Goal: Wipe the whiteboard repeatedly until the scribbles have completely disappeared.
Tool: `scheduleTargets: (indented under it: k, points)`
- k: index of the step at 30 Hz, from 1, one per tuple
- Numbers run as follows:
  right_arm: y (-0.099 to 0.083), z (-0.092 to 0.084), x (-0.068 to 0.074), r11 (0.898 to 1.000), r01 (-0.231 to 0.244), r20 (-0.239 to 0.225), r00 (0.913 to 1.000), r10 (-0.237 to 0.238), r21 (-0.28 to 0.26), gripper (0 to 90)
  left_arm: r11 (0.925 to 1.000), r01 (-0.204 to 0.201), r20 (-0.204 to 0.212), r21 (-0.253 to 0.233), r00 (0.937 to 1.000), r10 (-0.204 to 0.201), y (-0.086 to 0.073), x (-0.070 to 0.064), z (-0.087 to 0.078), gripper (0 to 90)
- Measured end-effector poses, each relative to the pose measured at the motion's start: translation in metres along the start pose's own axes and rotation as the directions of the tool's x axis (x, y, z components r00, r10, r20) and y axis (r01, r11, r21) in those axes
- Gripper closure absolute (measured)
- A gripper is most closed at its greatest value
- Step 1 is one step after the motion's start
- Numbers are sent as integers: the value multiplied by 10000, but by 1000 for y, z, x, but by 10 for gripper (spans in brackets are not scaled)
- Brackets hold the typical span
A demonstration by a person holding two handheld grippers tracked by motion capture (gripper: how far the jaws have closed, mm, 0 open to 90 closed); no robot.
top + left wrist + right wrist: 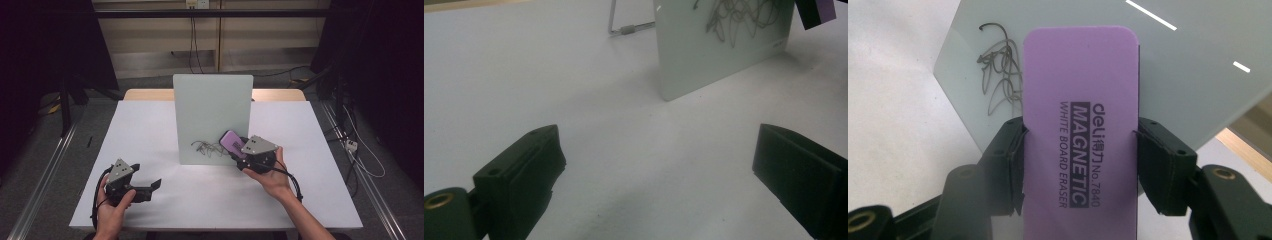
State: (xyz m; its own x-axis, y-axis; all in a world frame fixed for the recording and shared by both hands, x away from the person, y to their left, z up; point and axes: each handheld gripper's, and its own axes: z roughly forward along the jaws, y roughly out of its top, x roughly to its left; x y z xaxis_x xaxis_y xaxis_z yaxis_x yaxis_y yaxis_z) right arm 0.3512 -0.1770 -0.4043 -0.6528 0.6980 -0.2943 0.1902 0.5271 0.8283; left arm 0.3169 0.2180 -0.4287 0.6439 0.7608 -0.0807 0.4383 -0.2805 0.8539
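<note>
While the right gripper clamps the eraser, probably press it flat and sweep left over the scribble; left gripper idles apart.

Left claw agape, right claw clamped

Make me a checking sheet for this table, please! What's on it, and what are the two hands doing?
Surface: white table, bare apart from the board.
Job's things: small whiteboard stands upright mid-table, with a grey scribble low on its face; purple whiteboard eraser held up at the board, right of the scribble.
Clutter: nothing seen.
Grippers: right tool shut on the eraser's two long sides; left tool open, holding nothing, low over the table.
Cables: black cable trails from the right tool; more wires lie on the floor to the right.
Surroundings: grey floor, dark curtains at both sides.
</note>
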Motion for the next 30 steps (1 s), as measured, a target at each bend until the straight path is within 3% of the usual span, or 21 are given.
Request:
scheduleTargets:
  k: [16,26,30]
  points:
    - [5,16,15,9993,335,-393,9987,-328,179,417,10000,-28,15,8,10000,28,1,-1,0,58]
    - [10,25,22,9996,254,-632,9977,-244,145,417,9999,-111,96,35,9999,110,2,-1,3,58]
    - [9,26,21,10000,-41,-860,9963,47,74,417,9999,-102,105,24,9999,102,2,0,3,58]
